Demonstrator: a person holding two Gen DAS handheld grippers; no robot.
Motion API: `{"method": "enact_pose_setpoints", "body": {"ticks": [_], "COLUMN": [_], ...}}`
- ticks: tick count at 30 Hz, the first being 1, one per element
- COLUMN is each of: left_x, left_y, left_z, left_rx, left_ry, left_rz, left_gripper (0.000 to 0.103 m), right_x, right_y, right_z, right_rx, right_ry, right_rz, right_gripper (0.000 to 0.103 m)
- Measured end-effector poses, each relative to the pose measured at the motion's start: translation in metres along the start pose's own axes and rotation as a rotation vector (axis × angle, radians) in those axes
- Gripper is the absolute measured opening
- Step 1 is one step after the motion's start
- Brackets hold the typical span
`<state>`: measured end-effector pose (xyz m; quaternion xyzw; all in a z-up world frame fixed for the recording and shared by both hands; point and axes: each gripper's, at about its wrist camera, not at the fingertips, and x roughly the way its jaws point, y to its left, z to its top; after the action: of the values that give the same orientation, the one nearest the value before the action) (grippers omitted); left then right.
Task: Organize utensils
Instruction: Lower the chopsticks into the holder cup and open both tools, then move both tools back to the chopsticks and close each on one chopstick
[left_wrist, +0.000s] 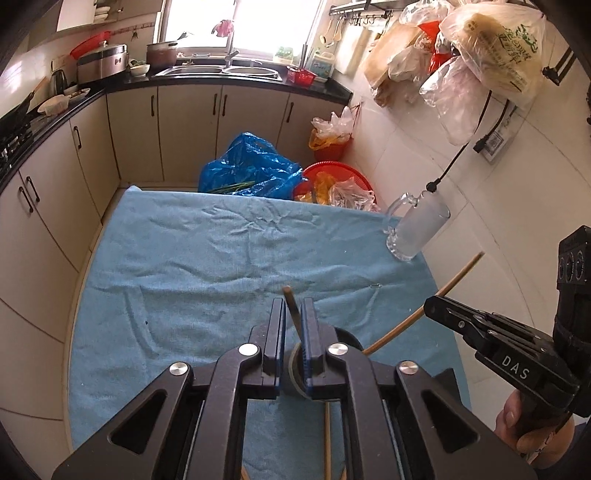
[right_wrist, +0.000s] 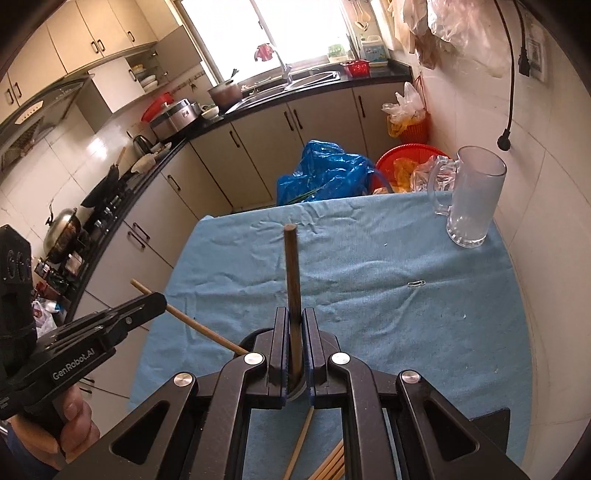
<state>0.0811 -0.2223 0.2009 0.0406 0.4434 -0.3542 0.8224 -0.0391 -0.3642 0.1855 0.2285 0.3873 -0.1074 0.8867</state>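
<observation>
My left gripper (left_wrist: 291, 308) is shut on a chopstick (left_wrist: 290, 306) whose tip pokes up just past the fingertips. The right wrist view shows that gripper (right_wrist: 157, 300) at the left, the pale chopstick (right_wrist: 192, 324) running slantwise through its jaws. My right gripper (right_wrist: 294, 314) is shut on a second, darker-looking chopstick (right_wrist: 291, 266) that stands far out ahead of the fingers. From the left wrist it appears as the gripper (left_wrist: 430, 308) at the right with its chopstick (left_wrist: 458, 277). Both hover over a blue towel (right_wrist: 406, 332). Several more chopsticks (right_wrist: 327, 467) lie beneath the grippers.
An empty glass mug (right_wrist: 472, 199) stands upright at the towel's far right corner, close to the tiled wall. A paper clip (right_wrist: 415, 283) lies on the towel. Beyond the far edge sit a blue plastic bag (right_wrist: 325, 173) and a red basket (right_wrist: 406, 158). A black cable (right_wrist: 504, 140) hangs above the mug.
</observation>
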Motion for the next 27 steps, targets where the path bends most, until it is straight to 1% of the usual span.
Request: {"method": "enact_pose_setpoints", "body": {"ticks": [2, 4, 5, 7, 12, 14, 17, 19, 22, 23, 25, 27], "left_x": [-0.001, -0.006, -0.009, -0.016, -0.041, -0.050, -0.058, -0.059, -0.055, -0.050, -0.041, -0.028], "left_y": [0.001, 0.003, 0.003, 0.005, 0.016, 0.022, 0.032, 0.043, 0.055, 0.060, 0.065, 0.067], "left_z": [0.002, 0.004, 0.005, 0.006, 0.006, 0.001, -0.012, -0.030, -0.059, -0.076, -0.098, -0.124], "left_rx": [-0.008, -0.010, -0.009, -0.011, -0.026, -0.026, -0.032, -0.044, -0.069, -0.081, -0.091, -0.097], "left_ry": [-0.007, -0.023, -0.032, -0.049, -0.090, -0.099, -0.097, -0.076, -0.030, -0.002, 0.045, 0.110], "left_rz": [-0.006, -0.014, -0.017, -0.020, -0.039, -0.045, -0.047, -0.041, -0.041, -0.040, -0.045, -0.037], "left_gripper": [0.018, 0.021, 0.023, 0.026, 0.027, 0.029, 0.031, 0.031, 0.031, 0.031, 0.031, 0.031], "right_x": [0.001, -0.002, -0.005, -0.014, -0.036, -0.040, -0.041, -0.035, -0.018, -0.012, 0.001, 0.013], "right_y": [-0.001, -0.001, -0.002, -0.004, -0.015, -0.020, -0.030, -0.038, -0.053, -0.056, -0.066, -0.074], "right_z": [0.003, 0.005, 0.007, 0.008, 0.005, 0.000, -0.017, -0.034, -0.072, -0.084, -0.114, -0.136], "right_rx": [0.000, -0.001, 0.000, 0.007, 0.046, 0.060, 0.087, 0.101, 0.149, 0.159, 0.192, 0.220], "right_ry": [-0.002, -0.010, -0.018, -0.040, -0.074, -0.070, -0.044, -0.008, 0.080, 0.105, 0.164, 0.220], "right_rz": [0.000, -0.004, -0.002, -0.001, 0.003, 0.002, -0.005, -0.017, -0.017, -0.024, -0.042, -0.053], "right_gripper": [0.009, 0.011, 0.016, 0.023, 0.024, 0.027, 0.029, 0.029, 0.029, 0.029, 0.029, 0.029]}}
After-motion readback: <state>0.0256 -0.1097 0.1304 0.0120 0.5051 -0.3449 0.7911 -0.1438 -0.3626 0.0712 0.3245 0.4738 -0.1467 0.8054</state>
